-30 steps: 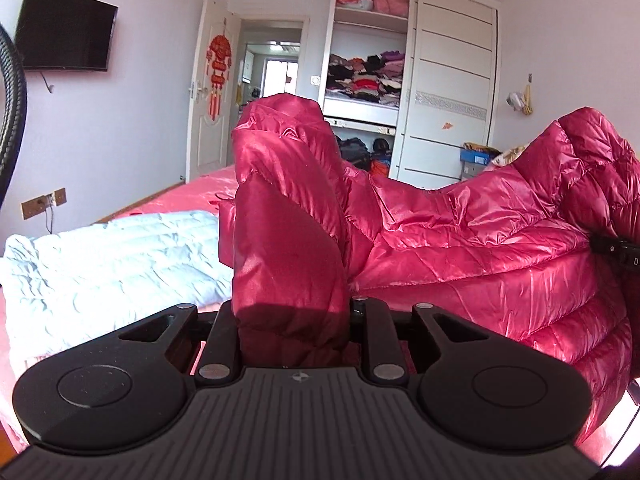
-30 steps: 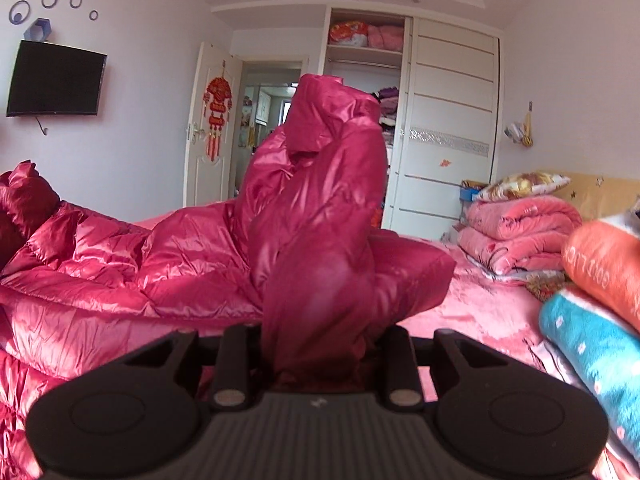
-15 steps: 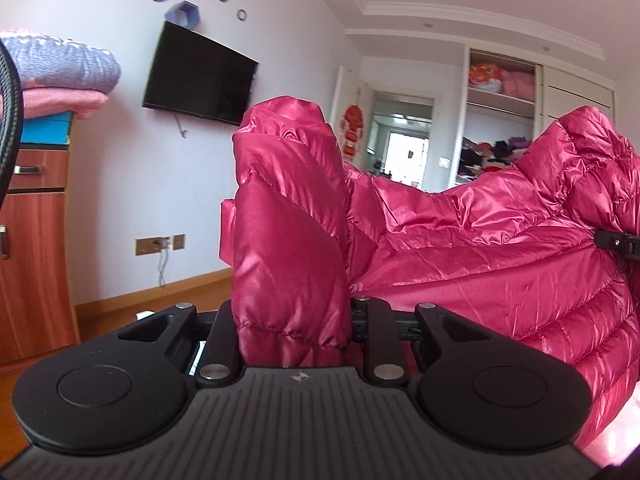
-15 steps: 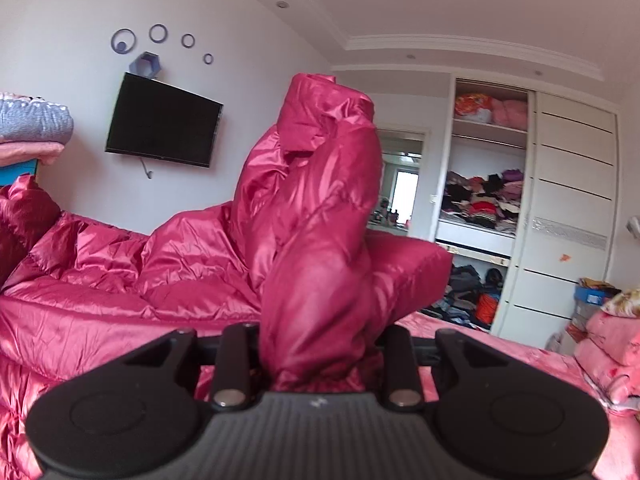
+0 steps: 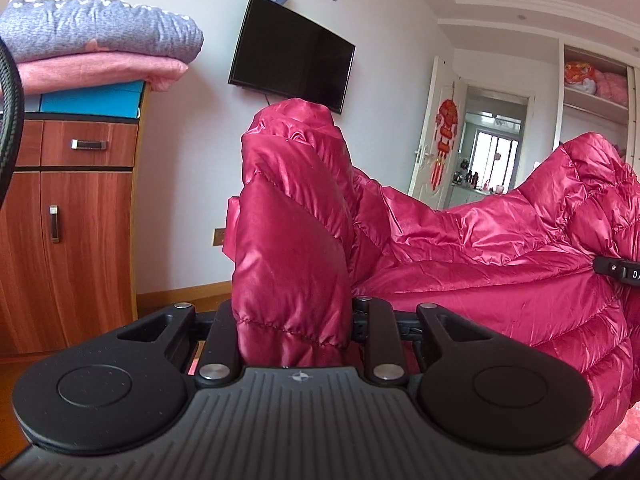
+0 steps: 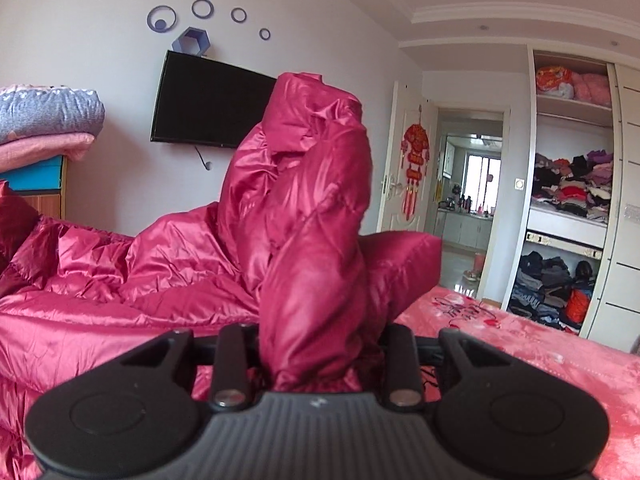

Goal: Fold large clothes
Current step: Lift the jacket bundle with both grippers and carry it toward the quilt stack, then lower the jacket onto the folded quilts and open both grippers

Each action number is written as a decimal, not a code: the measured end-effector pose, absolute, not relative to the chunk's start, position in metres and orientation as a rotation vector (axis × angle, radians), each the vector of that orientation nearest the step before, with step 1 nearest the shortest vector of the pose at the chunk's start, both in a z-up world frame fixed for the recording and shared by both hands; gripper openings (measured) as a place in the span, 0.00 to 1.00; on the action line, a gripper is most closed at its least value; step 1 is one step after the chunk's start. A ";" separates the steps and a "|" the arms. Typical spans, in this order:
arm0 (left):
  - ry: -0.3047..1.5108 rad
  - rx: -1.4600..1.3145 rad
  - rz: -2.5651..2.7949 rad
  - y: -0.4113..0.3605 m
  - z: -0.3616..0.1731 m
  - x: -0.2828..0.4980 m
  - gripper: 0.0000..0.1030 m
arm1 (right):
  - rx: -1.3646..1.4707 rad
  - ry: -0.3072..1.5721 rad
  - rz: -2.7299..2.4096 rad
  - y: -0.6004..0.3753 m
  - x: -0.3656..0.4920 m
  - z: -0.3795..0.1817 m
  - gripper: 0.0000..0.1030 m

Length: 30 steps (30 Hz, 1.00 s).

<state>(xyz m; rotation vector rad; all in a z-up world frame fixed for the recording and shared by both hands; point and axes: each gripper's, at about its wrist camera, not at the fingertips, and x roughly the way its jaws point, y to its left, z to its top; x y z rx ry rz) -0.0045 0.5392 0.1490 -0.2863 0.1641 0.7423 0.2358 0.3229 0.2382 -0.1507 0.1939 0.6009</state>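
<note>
A shiny red quilted down jacket (image 5: 480, 264) hangs stretched between my two grippers. My left gripper (image 5: 294, 320) is shut on a bunched fold of the jacket that stands up between its fingers. My right gripper (image 6: 320, 344) is shut on another bunched fold of the same jacket (image 6: 312, 240). The rest of the jacket sags away to the left in the right wrist view and to the right in the left wrist view. The right gripper's black edge (image 5: 618, 270) shows at the far right of the left wrist view.
A wooden cabinet (image 5: 80, 240) topped with folded blankets (image 5: 92, 52) stands at the left. A wall TV (image 5: 290, 62) hangs behind. A pink bedspread (image 6: 540, 344) lies below right. An open wardrobe (image 6: 568, 216) and a doorway (image 6: 468, 184) are at the right.
Both grippers have swung to the left with the jacket still held; the view now faces the TV wall and cabinet, not the wardrobe. The light blue garment has left view.
</note>
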 end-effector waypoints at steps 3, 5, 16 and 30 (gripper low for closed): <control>0.203 -0.315 0.756 0.552 0.132 -0.003 0.29 | -0.158 0.247 0.605 0.332 0.253 0.215 0.30; 0.222 -0.327 0.770 0.556 0.122 -0.001 0.29 | -0.155 0.281 0.613 0.340 0.262 0.202 0.30; 0.288 -0.379 0.804 0.581 0.096 0.008 0.44 | -0.125 0.407 0.582 0.355 0.291 0.155 0.53; 0.206 -0.307 0.895 0.561 0.134 -0.028 0.94 | -0.080 0.309 0.411 0.307 0.257 0.168 0.99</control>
